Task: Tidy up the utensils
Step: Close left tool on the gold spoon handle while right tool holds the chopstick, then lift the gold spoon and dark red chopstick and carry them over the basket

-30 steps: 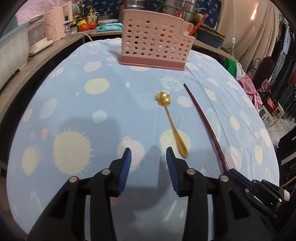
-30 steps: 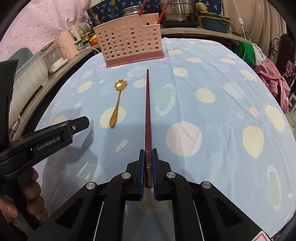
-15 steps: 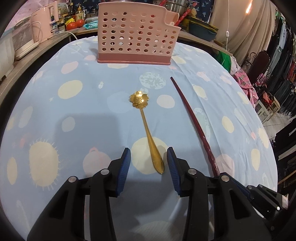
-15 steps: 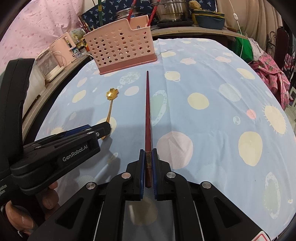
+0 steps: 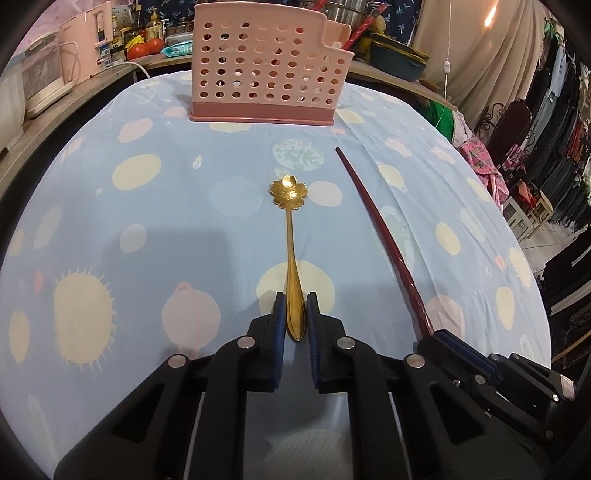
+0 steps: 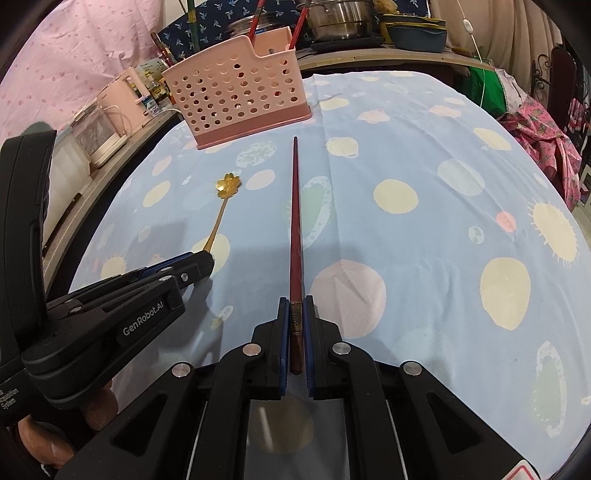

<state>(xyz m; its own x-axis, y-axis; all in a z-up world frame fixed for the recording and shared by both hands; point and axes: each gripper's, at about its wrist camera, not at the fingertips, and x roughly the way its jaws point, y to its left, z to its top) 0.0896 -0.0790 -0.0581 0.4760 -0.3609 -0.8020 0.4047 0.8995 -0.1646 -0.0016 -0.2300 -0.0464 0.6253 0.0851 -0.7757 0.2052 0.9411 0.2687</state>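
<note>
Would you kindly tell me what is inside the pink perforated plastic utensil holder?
Red rod-like handles stick up behind the rim of the pink perforated plastic utensil holder, though whether they stand inside it is unclear. Its holes show only dark patches; the walls hide the interior.

A gold spoon (image 5: 290, 254) with a flower-shaped bowl lies flat on the surface, bowl toward the holder, its handle end between blue fingers (image 5: 279, 314). To its right lies a long dark-red chopstick (image 6: 296, 236), thin tip pointing at the holder, thick banded end clamped. The pink perforated holder (image 5: 264, 70) stands upright at the far edge.
</note>
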